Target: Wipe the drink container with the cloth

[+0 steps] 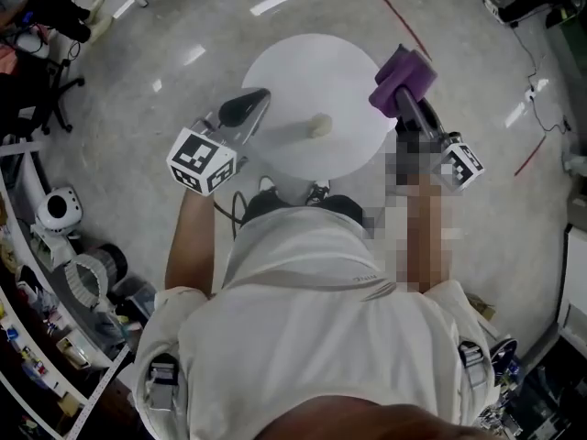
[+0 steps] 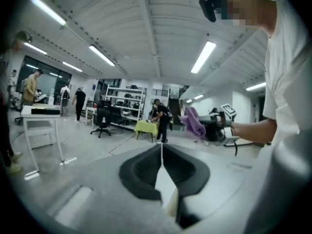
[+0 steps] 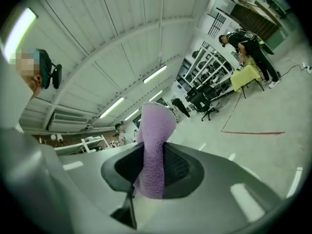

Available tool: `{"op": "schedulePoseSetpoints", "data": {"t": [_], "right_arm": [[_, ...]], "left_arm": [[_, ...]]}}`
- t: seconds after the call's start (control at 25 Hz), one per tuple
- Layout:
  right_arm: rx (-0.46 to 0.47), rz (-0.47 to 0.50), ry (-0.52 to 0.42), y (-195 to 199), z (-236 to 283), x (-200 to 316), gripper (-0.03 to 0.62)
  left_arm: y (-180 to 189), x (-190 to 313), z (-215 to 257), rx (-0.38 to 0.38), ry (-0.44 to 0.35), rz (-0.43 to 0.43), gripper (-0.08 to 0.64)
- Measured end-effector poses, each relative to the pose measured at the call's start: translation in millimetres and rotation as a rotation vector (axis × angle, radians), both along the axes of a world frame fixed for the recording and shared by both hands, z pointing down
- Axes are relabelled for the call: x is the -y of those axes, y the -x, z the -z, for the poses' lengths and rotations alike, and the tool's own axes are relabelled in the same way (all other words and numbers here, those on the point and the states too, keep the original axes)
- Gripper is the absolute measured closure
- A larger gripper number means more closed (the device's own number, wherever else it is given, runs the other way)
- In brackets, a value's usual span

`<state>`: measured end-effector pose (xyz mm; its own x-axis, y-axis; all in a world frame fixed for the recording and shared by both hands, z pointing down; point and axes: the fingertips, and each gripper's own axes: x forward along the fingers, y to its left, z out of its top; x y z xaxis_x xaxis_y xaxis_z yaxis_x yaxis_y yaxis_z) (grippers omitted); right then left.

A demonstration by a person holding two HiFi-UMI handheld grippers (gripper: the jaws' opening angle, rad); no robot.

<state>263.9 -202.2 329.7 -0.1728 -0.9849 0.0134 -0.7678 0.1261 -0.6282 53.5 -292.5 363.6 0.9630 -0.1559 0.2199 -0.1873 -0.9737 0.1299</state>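
A small pale drink container (image 1: 318,126) rests on the round white table (image 1: 284,71) in the head view. My left gripper (image 1: 255,101) hovers over the table's left side, raised and apart from the container. Its jaws meet at the tips with nothing held (image 2: 162,152). My right gripper (image 1: 401,96) is lifted over the table's right edge, shut on a purple cloth (image 1: 402,74). In the right gripper view the cloth (image 3: 155,130) stands up between the pads of that gripper (image 3: 153,167). The left gripper view shows the cloth (image 2: 193,123) across from it.
Shelves with clutter and a white round-headed device (image 1: 57,211) line the left wall. A black chair (image 1: 50,90) stands at far left. A red line (image 1: 394,12) crosses the floor. Several people, desks and a yellow-covered table (image 2: 145,127) fill the room beyond.
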Motion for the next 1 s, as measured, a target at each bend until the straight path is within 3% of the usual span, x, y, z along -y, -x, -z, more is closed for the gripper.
{"op": "schedulePoseSetpoints", "data": {"t": [0.16,0.28,0.52,0.84,1.0], "right_arm": [[0.038,-0.047,-0.089,7,44,-34,0.491],[-0.021,-0.075,-0.149,13,75,-49,0.491],[-0.093,-0.077,-0.232,28,123,-73,0.491],[-0.162,-0.088,-0.3,43,155,-84,0.491],[-0.147,-0.07,-0.31,51,161,-82,0.491]], "left_arm": [[22,-9,40,-0.09,-0.035,0.048,0.558],[34,-12,64,-0.118,-0.07,0.081,0.558],[50,-30,130,-0.251,-0.146,0.081,0.557],[80,-48,166,-0.256,-0.242,0.138,0.557],[94,-50,170,-0.257,-0.24,0.162,0.558]]}}
